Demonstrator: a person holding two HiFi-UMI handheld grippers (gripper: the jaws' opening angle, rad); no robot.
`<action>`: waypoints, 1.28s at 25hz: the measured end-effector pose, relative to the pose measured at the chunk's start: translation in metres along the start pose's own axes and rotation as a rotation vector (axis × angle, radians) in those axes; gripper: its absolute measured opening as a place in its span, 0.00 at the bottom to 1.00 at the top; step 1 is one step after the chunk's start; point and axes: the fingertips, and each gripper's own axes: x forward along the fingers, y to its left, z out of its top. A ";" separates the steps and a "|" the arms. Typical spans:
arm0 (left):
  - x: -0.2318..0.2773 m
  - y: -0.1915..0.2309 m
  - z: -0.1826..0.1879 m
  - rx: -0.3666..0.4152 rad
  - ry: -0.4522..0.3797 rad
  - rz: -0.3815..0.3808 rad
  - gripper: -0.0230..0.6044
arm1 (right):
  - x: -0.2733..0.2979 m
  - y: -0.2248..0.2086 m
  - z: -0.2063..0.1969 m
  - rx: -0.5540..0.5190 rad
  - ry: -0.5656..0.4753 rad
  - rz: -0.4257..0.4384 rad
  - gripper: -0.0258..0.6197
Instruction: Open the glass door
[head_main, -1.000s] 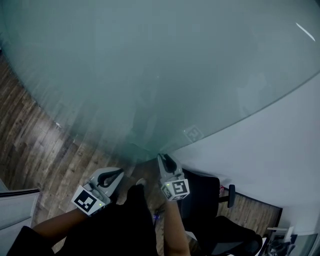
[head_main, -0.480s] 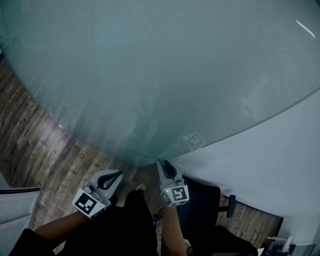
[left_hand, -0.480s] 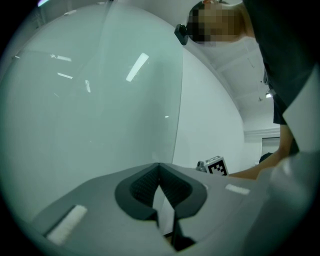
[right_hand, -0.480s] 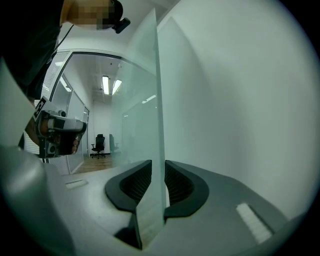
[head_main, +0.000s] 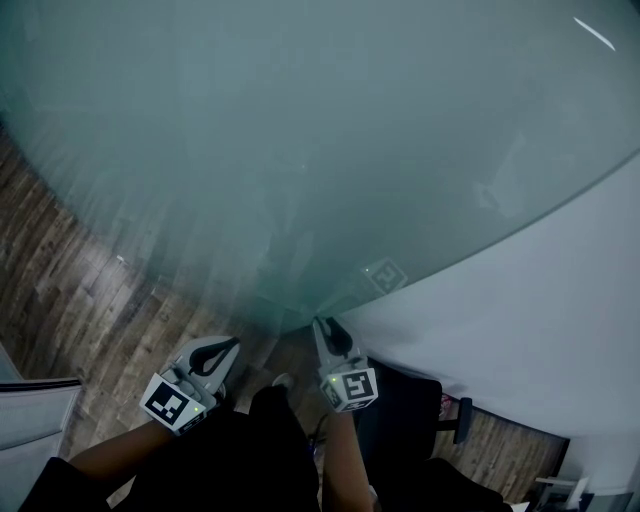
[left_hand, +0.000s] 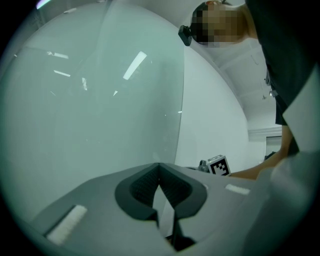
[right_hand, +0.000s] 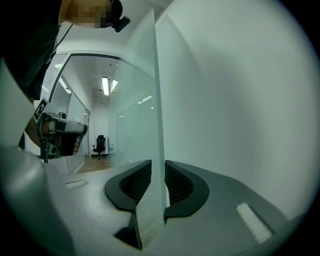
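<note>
Watching the head view, I saw the right gripper (head_main: 325, 330) drift slightly with the glass door (head_main: 300, 150), its free edge probably swinging open. In the left gripper view, the left gripper (left_hand: 159, 167) was clenched and empty. In the right gripper view, jaws eased marginally wider yet pinched that edge.

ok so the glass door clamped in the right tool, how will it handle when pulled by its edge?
Probably stiff: the glass door runs as one flat, straight pane between the pads of the right tool. Likely heavy, since it fills most of the head view. Its smooth frosted faces may let the pads slip, so pull steadily.
</note>
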 end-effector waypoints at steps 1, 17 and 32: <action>0.003 0.003 0.001 0.006 -0.003 0.000 0.03 | 0.004 -0.003 0.001 0.005 -0.002 0.001 0.18; 0.045 0.002 0.007 0.003 -0.025 0.031 0.03 | 0.009 -0.012 0.004 -0.022 -0.007 0.097 0.17; 0.053 0.005 -0.009 -0.047 -0.023 0.065 0.03 | 0.021 0.000 0.013 -0.026 -0.026 0.151 0.17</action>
